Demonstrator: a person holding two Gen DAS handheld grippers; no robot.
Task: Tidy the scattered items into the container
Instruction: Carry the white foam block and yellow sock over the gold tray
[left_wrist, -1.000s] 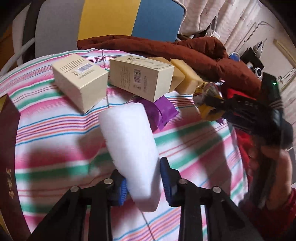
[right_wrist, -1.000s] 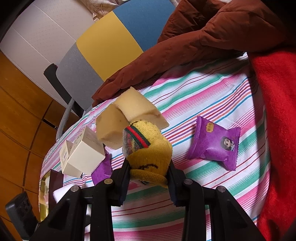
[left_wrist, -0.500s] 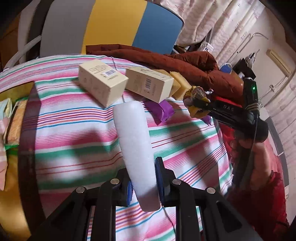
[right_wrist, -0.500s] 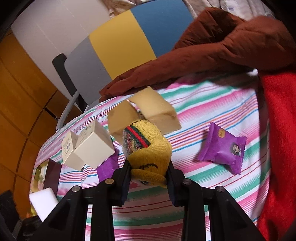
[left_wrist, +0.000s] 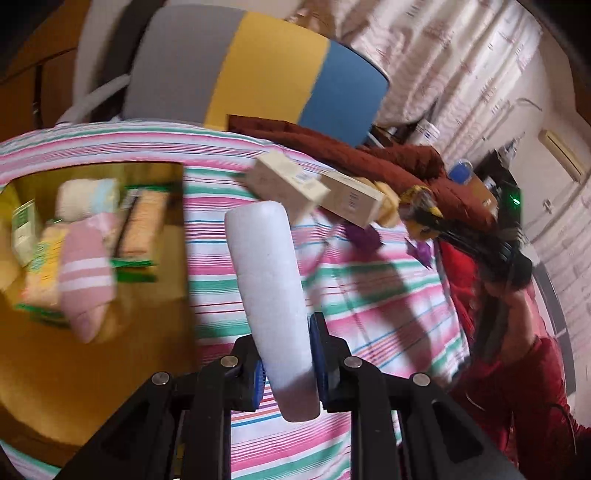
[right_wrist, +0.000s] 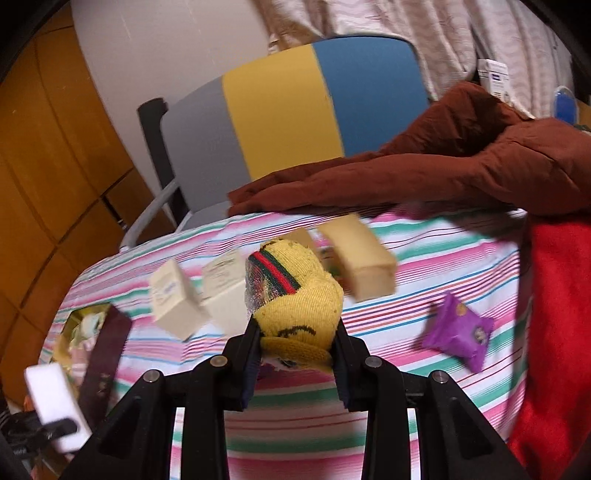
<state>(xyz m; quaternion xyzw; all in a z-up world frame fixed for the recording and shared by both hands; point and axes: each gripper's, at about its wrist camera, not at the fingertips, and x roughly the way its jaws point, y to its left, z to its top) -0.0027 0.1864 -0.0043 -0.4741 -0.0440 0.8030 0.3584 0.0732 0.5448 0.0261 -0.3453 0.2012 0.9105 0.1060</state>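
My left gripper (left_wrist: 288, 363) is shut on a long white foam block (left_wrist: 269, 280), held above the striped cloth just right of the yellow container (left_wrist: 74, 369). The container holds rolled socks (left_wrist: 86, 275) and snack packs (left_wrist: 142, 225). My right gripper (right_wrist: 297, 350) is shut on a yellow rolled sock (right_wrist: 295, 291) with a red-green band, held above the table; it also shows in the left wrist view (left_wrist: 421, 218). The white block shows at lower left in the right wrist view (right_wrist: 55, 402). Two cream boxes (right_wrist: 177, 299), two sponges (right_wrist: 362, 258) and a purple packet (right_wrist: 458, 332) lie on the cloth.
A brown jacket (right_wrist: 424, 173) lies along the table's far edge, with a red cloth (right_wrist: 557, 332) at the right. A grey, yellow and blue chair (right_wrist: 288, 110) stands behind the table. A dark box lid (right_wrist: 103, 362) stands by the container.
My left gripper has swung left with the white block, bringing the yellow container into full view. My right gripper has moved left and higher with the yellow sock.
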